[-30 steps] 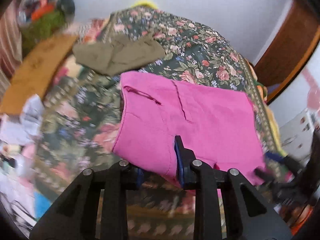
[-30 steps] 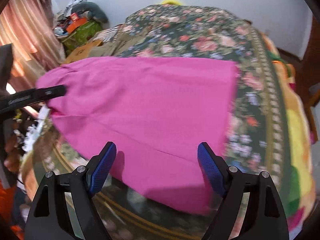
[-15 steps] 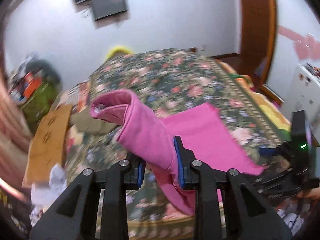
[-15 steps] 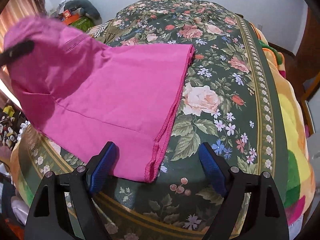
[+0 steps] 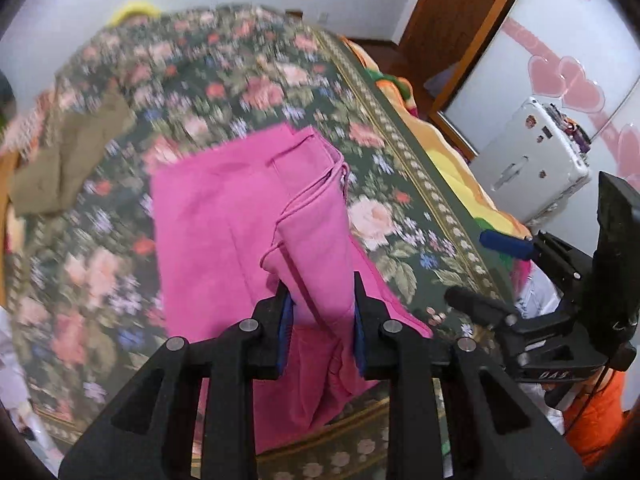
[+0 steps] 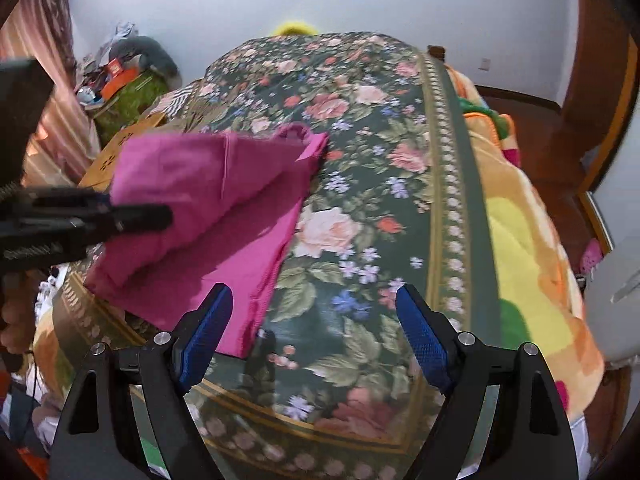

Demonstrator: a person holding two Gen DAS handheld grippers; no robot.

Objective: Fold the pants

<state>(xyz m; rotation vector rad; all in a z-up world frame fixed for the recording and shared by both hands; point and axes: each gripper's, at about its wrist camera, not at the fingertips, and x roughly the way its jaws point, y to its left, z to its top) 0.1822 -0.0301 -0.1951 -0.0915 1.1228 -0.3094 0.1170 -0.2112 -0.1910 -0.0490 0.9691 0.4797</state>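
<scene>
The pink pants [image 5: 224, 216] lie on the bed [image 6: 360, 208] with its flowered cover, and the part that was lifted high half a second ago is now brought over and down, so one layer rests on the other. The cloth is bright pink, with a seam and a thin cord showing. The left hand-held gripper [image 5: 320, 312] still pinches a fold of it between narrow jaws. The right hand-held gripper [image 6: 316, 340] stays wide and holds nothing, just beside the hem. An olive garment [image 5: 68, 160] lies well apart.
</scene>
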